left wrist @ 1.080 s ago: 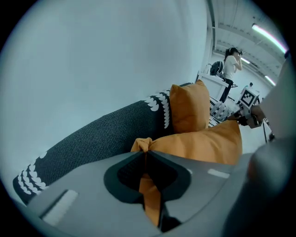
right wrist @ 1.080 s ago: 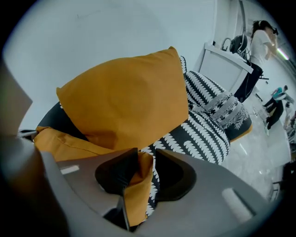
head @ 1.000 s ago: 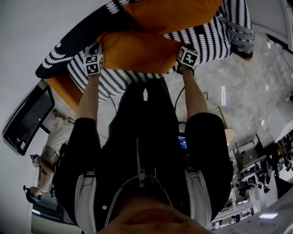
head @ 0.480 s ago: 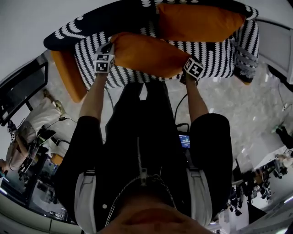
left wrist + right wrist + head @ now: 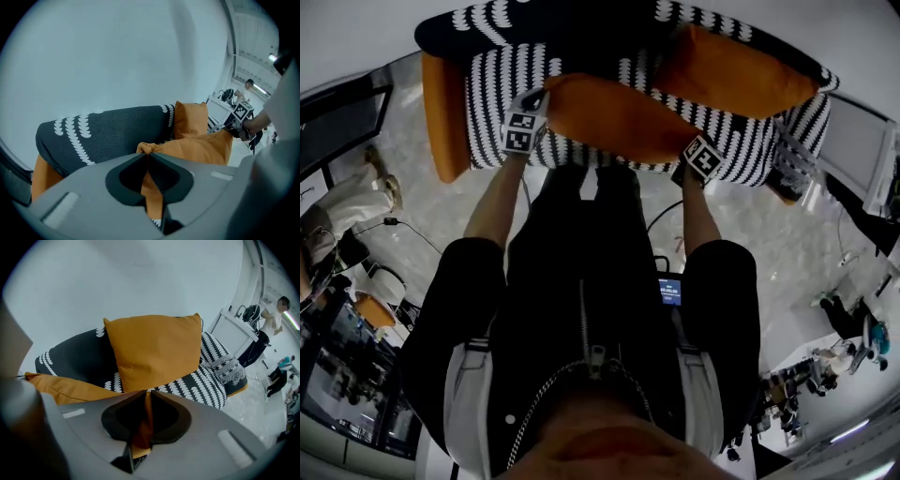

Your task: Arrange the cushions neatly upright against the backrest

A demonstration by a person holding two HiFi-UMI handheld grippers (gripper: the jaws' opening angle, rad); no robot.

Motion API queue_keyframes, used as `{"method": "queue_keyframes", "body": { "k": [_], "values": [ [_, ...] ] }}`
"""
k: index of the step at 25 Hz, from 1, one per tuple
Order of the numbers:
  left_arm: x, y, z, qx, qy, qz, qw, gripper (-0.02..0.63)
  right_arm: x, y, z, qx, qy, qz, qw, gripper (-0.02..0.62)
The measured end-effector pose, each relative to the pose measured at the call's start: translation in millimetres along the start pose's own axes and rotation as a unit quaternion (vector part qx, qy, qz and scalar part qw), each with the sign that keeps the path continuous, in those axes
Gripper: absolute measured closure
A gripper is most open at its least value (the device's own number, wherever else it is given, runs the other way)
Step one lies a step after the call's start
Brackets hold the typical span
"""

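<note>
I hold an orange cushion [image 5: 614, 117] lengthwise above the black-and-white patterned sofa's seat [image 5: 492, 89]. My left gripper [image 5: 534, 101] is shut on its left corner, with orange fabric pinched between the pads [image 5: 147, 154]. My right gripper [image 5: 684, 161] grips the opposite corner, and its jaws are closing on the fabric [image 5: 146, 394]. A second orange cushion [image 5: 731, 75] leans upright against the dark backrest [image 5: 572, 28] on the right. The right gripper view shows that cushion [image 5: 157, 348] straight ahead, with the held cushion [image 5: 65, 387] stretching off to the left.
The sofa has an orange side panel [image 5: 441, 112] on the left and a fringed patterned throw [image 5: 792, 164] over its right arm. A white wall rises behind it. A white cabinet [image 5: 239, 336] stands to the right, and a person [image 5: 274, 315] is beyond it.
The head view has swung so the sofa lies squarer across the top. The held cushion and both grippers sit slightly further right, still gripping the two corners.
</note>
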State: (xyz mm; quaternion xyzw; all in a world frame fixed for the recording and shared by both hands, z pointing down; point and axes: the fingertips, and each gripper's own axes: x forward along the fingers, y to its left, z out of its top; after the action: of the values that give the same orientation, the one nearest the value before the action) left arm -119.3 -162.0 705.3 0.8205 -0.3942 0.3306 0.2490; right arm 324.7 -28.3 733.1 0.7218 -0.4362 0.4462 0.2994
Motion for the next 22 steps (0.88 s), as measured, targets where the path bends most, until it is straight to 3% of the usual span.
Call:
{"method": "queue_keyframes", "body": {
  "k": [9, 22],
  "values": [
    [-38.9, 47.3, -25.9, -0.062, -0.021, 0.038, 0.9971, 0.583, -7.7, 82.4, 36.0, -0.061, -0.018, 0.046, 0.997, 0.561],
    [-78.2, 150.7, -44.4, -0.105, -0.032, 0.105, 0.9883, 0.584, -12.5, 222.7, 74.0, -0.168, -0.047, 0.126, 0.977, 0.561]
  ]
}}
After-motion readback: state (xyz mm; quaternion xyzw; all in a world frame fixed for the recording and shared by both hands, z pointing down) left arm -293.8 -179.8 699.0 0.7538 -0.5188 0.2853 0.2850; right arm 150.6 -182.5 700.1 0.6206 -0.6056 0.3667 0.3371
